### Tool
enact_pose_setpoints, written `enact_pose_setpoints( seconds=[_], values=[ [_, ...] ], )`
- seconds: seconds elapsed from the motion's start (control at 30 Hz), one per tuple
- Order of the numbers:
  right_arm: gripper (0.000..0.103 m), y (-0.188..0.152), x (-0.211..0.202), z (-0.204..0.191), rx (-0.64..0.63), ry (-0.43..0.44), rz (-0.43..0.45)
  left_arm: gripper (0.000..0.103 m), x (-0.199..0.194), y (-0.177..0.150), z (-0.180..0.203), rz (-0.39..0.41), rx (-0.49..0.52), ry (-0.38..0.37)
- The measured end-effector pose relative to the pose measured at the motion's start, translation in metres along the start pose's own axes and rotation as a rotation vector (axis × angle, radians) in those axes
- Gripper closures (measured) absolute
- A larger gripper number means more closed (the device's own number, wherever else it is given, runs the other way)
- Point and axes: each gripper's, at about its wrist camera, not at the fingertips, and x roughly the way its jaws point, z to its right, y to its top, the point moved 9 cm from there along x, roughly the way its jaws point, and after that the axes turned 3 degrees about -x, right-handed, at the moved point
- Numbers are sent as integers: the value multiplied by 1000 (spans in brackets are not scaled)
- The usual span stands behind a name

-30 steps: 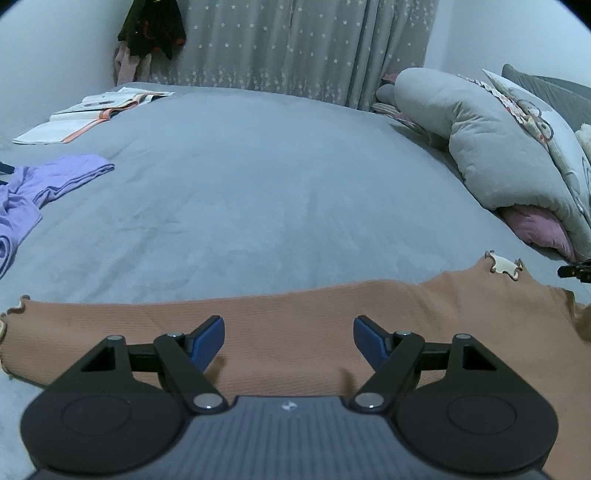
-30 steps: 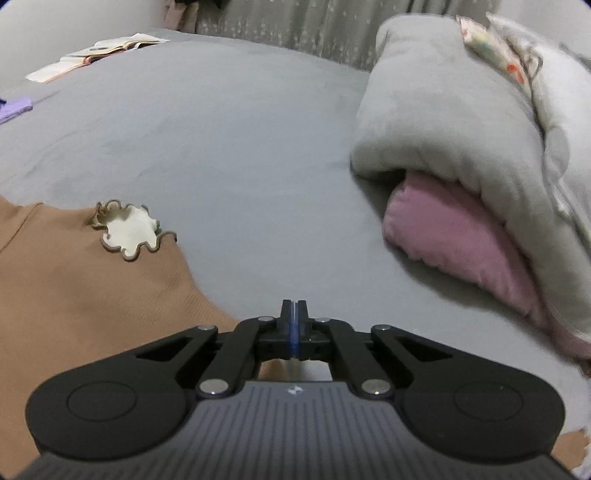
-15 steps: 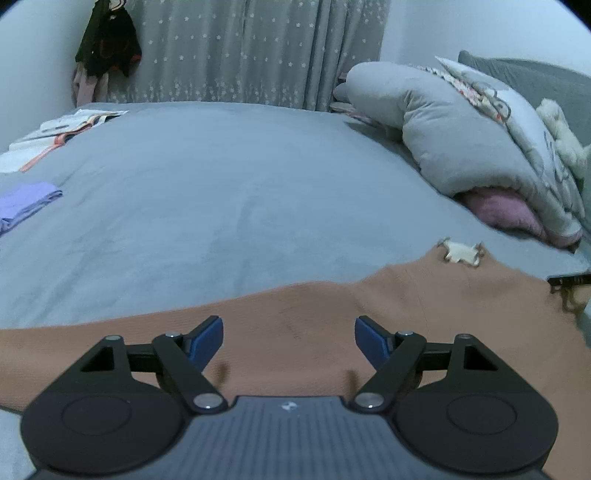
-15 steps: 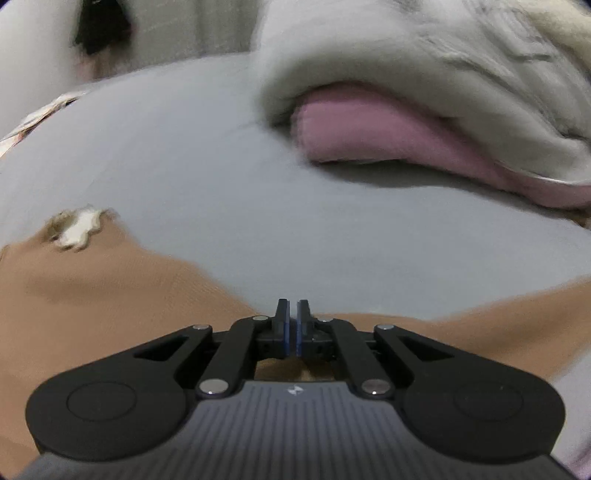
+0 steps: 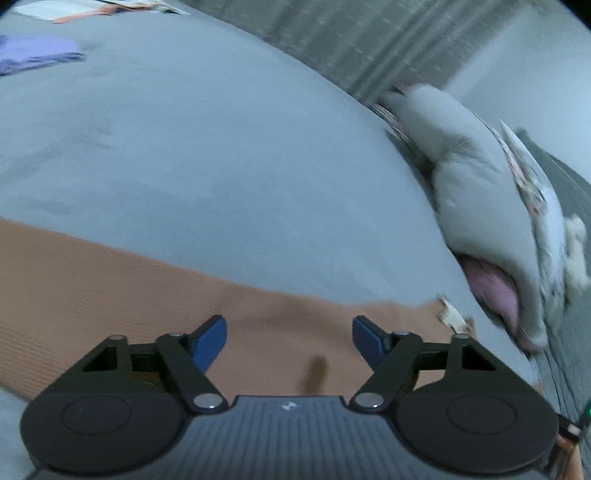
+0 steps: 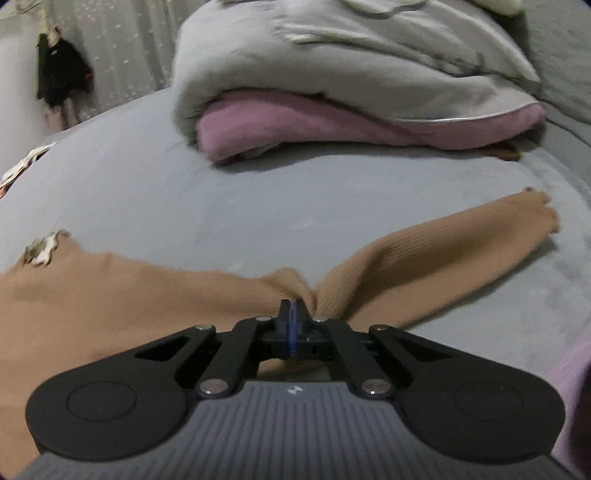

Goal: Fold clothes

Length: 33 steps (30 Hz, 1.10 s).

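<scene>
Brown ribbed top [image 6: 110,295] lies spread flat on the grey bed [image 6: 258,206]. One long sleeve [image 6: 443,243] runs out to the far right, cuff end resting on the bed. Pale scalloped collar trim [image 6: 40,251] sits at the far-left edge of the top.

Right tool [image 6: 292,306]: jaws pressed together, pinching a bunched fold of the brown top right where the sleeve meets the body. Fabric puckers up around the tips.

Left tool [image 5: 289,336]: jaws spread wide and closing a little, nothing pressed between them. It hangs over the brown top, blue pads [image 5: 210,339] clear of each other with only flat fabric showing in the gap. Can't tell if the pads touch the cloth. Left view is tilted and motion-blurred.

Far right on the bed: folded grey duvet [image 6: 332,66] stacked on a pink blanket [image 6: 332,125]. Purple garment [image 5: 37,55] lies well apart at far left. Papers [image 5: 92,9] at the far edge beyond it. Dotted curtain [image 6: 122,48] behind, dark clothing [image 6: 61,77] hanging beside it.
</scene>
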Motion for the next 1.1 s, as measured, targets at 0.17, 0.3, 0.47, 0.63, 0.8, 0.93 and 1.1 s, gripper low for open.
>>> enact_pose_setpoints(
  seconds=[0.17,0.3,0.47,0.63,0.8,0.93,1.1],
  values=[
    [67,25,-25,64,216,-204,108,23,-55,21,-46,86,13,155],
    [64,16,-19,106,405,-362,36,23,-80,16,-97,96,-155,213],
    [64,2,5,124,539,-424,-18,23,-91,15,-119,115,-234,206],
    [64,-5,33,135,646,-468,-19,23,-89,16,-119,120,-184,224],
    [64,-3,8,144,670,-529,40,23,-89,22,-112,123,-159,189],
    [61,0,9,158,659,-540,-19,22,-84,23,-85,144,-36,177],
    [47,-4,31,158,628,-508,-57,20,-49,15,-66,123,177,319]
  ],
)
